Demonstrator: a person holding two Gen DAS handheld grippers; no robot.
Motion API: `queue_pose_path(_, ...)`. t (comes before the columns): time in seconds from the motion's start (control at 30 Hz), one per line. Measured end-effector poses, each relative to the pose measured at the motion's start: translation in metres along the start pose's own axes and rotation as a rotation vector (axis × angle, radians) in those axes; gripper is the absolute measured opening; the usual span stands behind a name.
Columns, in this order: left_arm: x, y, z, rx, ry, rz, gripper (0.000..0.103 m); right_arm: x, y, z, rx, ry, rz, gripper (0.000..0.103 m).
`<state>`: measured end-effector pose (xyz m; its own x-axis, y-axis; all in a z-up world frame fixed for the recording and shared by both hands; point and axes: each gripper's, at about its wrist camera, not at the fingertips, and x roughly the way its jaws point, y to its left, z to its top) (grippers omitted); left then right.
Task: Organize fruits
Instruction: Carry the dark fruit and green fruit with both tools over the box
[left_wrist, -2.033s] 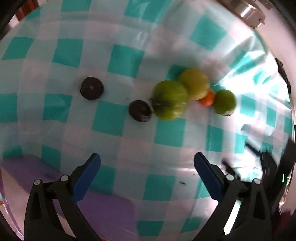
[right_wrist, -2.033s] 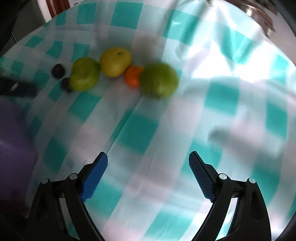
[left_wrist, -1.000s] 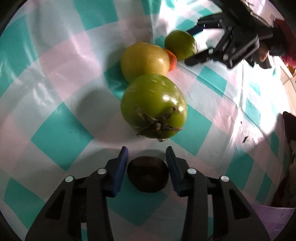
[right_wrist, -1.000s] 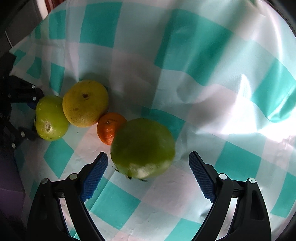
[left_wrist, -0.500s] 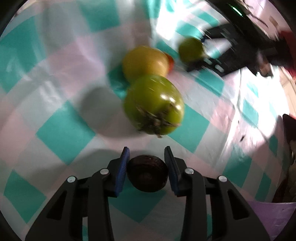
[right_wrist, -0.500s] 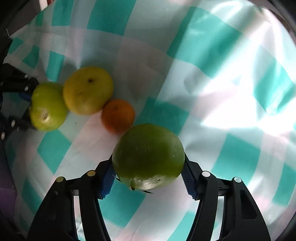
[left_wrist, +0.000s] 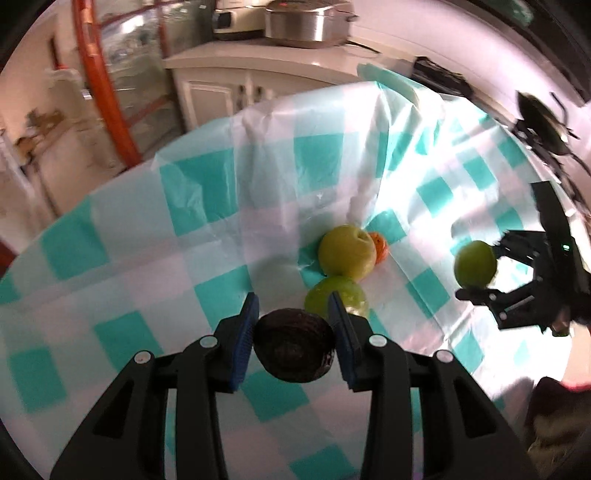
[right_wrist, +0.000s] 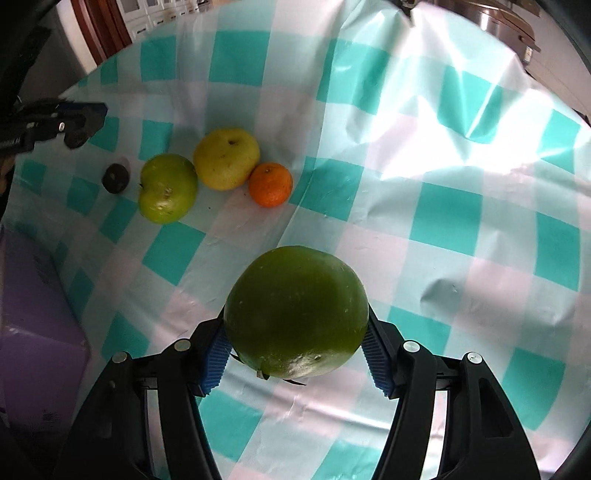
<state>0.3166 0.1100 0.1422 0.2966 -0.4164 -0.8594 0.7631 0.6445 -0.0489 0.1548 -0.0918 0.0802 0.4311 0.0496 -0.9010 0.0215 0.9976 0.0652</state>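
Note:
My left gripper is shut on a dark round fruit and holds it above the checked tablecloth. My right gripper is shut on a large green fruit, lifted off the cloth; it shows in the left wrist view too. On the cloth lie a green tomato-like fruit, a yellow apple, a small orange and another dark round fruit. The left gripper's fingers show at the left edge of the right wrist view.
A purple box sits at the cloth's left edge in the right wrist view. A white counter with a steel pot stands behind the table. An orange-red post stands at the far left.
Both grippers have lifted their fruits off the cloth. The left camera has tilted up and now sees the room. The right gripper has pulled back from the row of fruits.

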Motion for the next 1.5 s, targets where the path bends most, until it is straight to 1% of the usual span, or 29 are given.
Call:
queue_pose_path(0.07, -0.011, -0.026, -0.006, -0.036, -0.015, 0.023, 0.039, -0.021, -0.008, -0.015, -0.003, -0.013, 0.006, 0.062)
queue_pose_path(0.13, -0.023, -0.044, -0.010, -0.081, -0.031, 0.024, 0.039, -0.037, -0.018, -0.026, -0.016, -0.025, 0.014, 0.062)
queue_pose_path(0.2, -0.036, -0.073, -0.012, -0.137, -0.055, -0.009, 0.039, -0.053, -0.031, -0.039, -0.029, -0.050, 0.024, 0.062)
queue_pose_path(0.27, -0.047, -0.101, -0.016, -0.178, -0.080, -0.028, 0.039, -0.075, -0.032, -0.052, -0.031, -0.081, 0.036, 0.062)
queue_pose_path(0.3, -0.051, -0.115, -0.020, -0.188, -0.090, -0.032, 0.039, -0.087, -0.035, -0.063, -0.024, -0.093, 0.045, 0.062)
queue_pose_path(0.37, -0.057, -0.144, -0.029, -0.201, -0.102, -0.028, 0.039, -0.100, -0.037, -0.081, -0.028, -0.105, 0.052, 0.062)
queue_pose_path(0.43, -0.053, -0.170, -0.037, -0.223, -0.100, -0.041, 0.039, -0.108, -0.038, -0.102, -0.048, -0.095, 0.051, 0.062)
queue_pose_path(0.5, -0.047, -0.203, -0.053, -0.250, -0.092, -0.046, 0.039, -0.113, -0.043, -0.124, -0.069, -0.070, 0.050, 0.062)
queue_pose_path(0.6, -0.038, -0.230, -0.073, -0.303, -0.076, -0.059, 0.039, -0.120, -0.047, -0.151, -0.104, -0.041, 0.048, 0.062)
queue_pose_path(0.67, -0.037, -0.245, -0.088, -0.338, -0.074, -0.065, 0.039, -0.130, -0.048, -0.164, -0.141, -0.043, 0.039, 0.062)
queue_pose_path(0.73, -0.042, -0.260, -0.100, -0.344, -0.078, -0.058, 0.039, -0.147, -0.050, -0.174, -0.179, -0.066, 0.038, 0.062)
queue_pose_path(0.87, -0.064, -0.279, -0.113, -0.308, -0.099, -0.023, 0.039, -0.177, -0.052, -0.182, -0.217, -0.114, 0.035, 0.062)
queue_pose_path(0.93, -0.079, -0.283, -0.116, -0.316, -0.122, -0.021, 0.039, -0.192, -0.052, -0.184, -0.222, -0.143, 0.040, 0.062)
queue_pose_path(1.03, -0.100, -0.285, -0.121, -0.339, -0.164, -0.017, 0.039, -0.214, -0.047, -0.186, -0.273, -0.199, 0.031, 0.062)
queue_pose_path(1.13, -0.120, -0.282, -0.132, -0.371, -0.204, -0.002, 0.039, -0.232, -0.044, -0.187, -0.305, -0.237, 0.044, 0.062)
queue_pose_path(1.3, -0.132, -0.271, -0.148, -0.429, -0.216, 0.018, 0.039, -0.234, -0.032, -0.187, -0.328, -0.242, 0.063, 0.062)
queue_pose_path(1.5, -0.136, -0.257, -0.169, -0.500, -0.222, 0.014, 0.039, -0.219, -0.008, -0.192, -0.380, -0.201, 0.077, 0.062)
